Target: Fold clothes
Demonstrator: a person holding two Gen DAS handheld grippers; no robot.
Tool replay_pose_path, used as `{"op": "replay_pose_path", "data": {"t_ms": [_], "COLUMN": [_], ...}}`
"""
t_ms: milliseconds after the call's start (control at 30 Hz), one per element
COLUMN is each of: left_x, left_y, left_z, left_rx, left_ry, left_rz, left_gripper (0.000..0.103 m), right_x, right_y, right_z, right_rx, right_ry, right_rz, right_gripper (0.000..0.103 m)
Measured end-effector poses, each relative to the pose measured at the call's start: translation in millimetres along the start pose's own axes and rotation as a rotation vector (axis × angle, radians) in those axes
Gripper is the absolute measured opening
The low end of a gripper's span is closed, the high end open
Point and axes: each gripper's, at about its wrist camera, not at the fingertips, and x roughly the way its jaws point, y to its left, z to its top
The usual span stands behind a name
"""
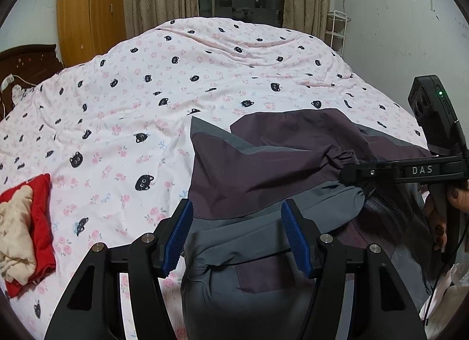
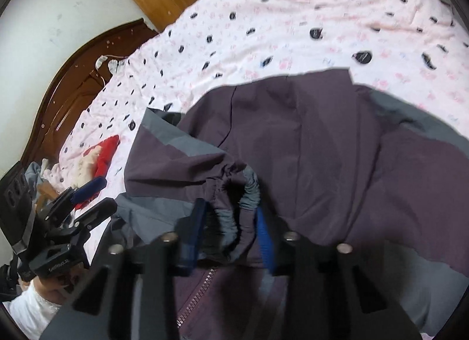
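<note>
A purple and grey jacket [image 1: 263,164] [image 2: 322,134] lies on the bed, with its sleeves folded across the body. My left gripper [image 1: 237,234] stands open over the jacket's grey lower part; its blue pads [image 1: 178,234] are well apart and press on nothing. It also shows at the left of the right wrist view as the left gripper [image 2: 93,197]. My right gripper [image 2: 230,234] has the gathered elastic sleeve cuffs [image 2: 234,211] between its blue pads and is shut on them. In the left wrist view the right gripper [image 1: 354,175] comes in from the right, level with the cuffs [image 1: 348,158].
The bed has a pink sheet with black cat faces [image 1: 146,99]. A red and cream pile of clothes [image 1: 26,228] [image 2: 99,152] lies at the left. A dark wooden headboard [image 2: 73,84], a wardrobe [image 1: 88,11], curtains and a white rack [image 1: 337,32] surround the bed.
</note>
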Motion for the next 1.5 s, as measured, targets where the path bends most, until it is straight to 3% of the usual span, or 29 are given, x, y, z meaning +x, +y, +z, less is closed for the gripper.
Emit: {"op": "replay_pose_path", "data": {"t_ms": [133, 333, 533, 800, 1000, 1300, 1500], "left_x": [-3, -11, 13, 58, 88, 90, 50], "left_y": [3, 13, 18, -37, -53, -60, -71], "left_z": [0, 14, 48, 52, 34, 24, 12], "left_rx": [-0.019, -0.057, -0.059, 0.079, 0.103, 0.122, 0.114], "left_ry": [-0.012, -0.044, 0.008, 0.114, 0.182, 0.167, 0.101], "left_rz": [0.005, 0.054, 0.142, 0.051, 0.057, 0.08, 0.01], "left_gripper": [0.057, 0.058, 0.058, 0.058, 0.058, 0.058, 0.058], "right_x": [-9, -38, -49, -43, -35, -26, -28], "right_y": [0, -5, -12, -17, -23, -31, -31], "right_z": [-2, -18, -43, -58, -58, -63, -64], "right_rx": [0.01, 0.059, 0.093, 0.097, 0.103, 0.121, 0.122], "right_ry": [-0.04, -0.093, -0.06, -0.027, -0.008, 0.01, 0.007], "right_rz": [0.008, 0.023, 0.007, -0.027, -0.043, -0.045, -0.042], "right_gripper": [0.019, 0.017, 0.016, 0.016, 0.016, 0.016, 0.017]}}
